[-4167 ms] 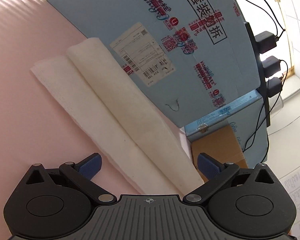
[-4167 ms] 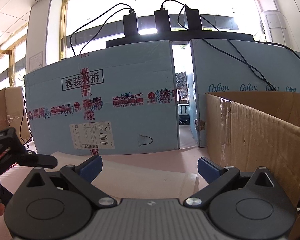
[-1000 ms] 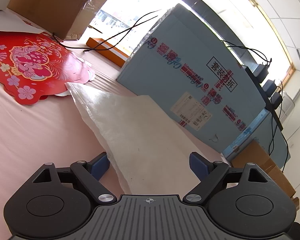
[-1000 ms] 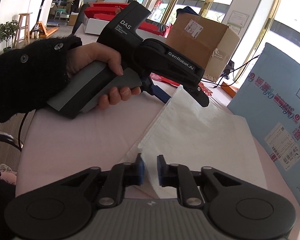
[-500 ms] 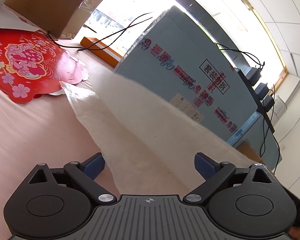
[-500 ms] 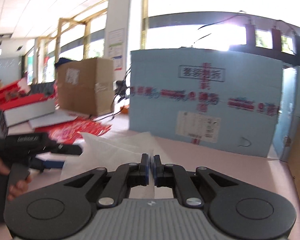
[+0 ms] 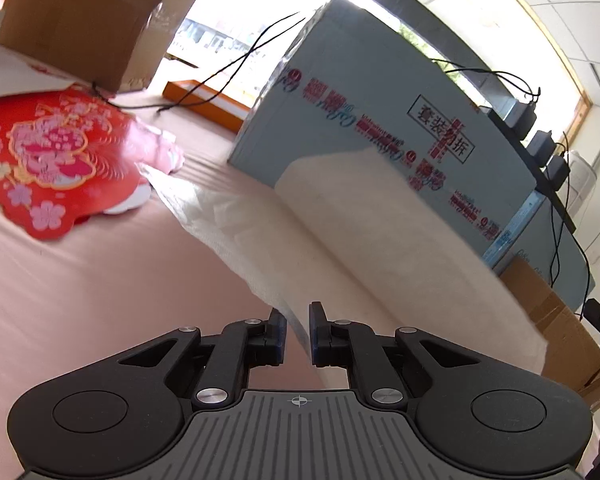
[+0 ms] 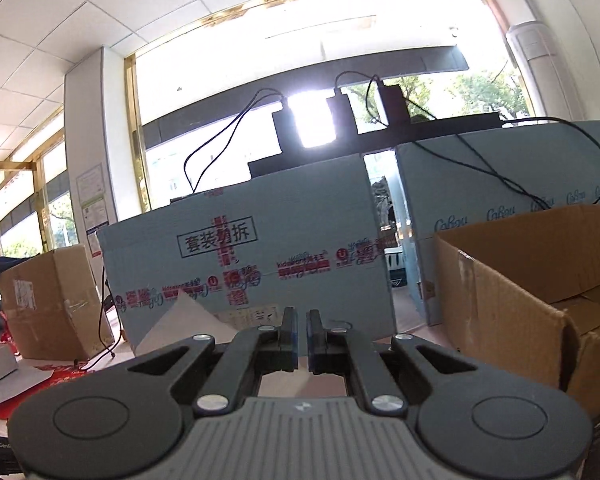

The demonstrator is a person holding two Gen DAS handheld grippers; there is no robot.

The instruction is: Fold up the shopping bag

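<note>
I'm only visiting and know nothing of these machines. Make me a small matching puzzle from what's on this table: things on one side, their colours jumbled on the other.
Things:
1. shopping bag
2. flower card
3. big printed box
4. open carton

Colours:
A. brown
B. white
C. light blue
D. red

Pairs: 1-B, 2-D, 3-C, 4-A
</note>
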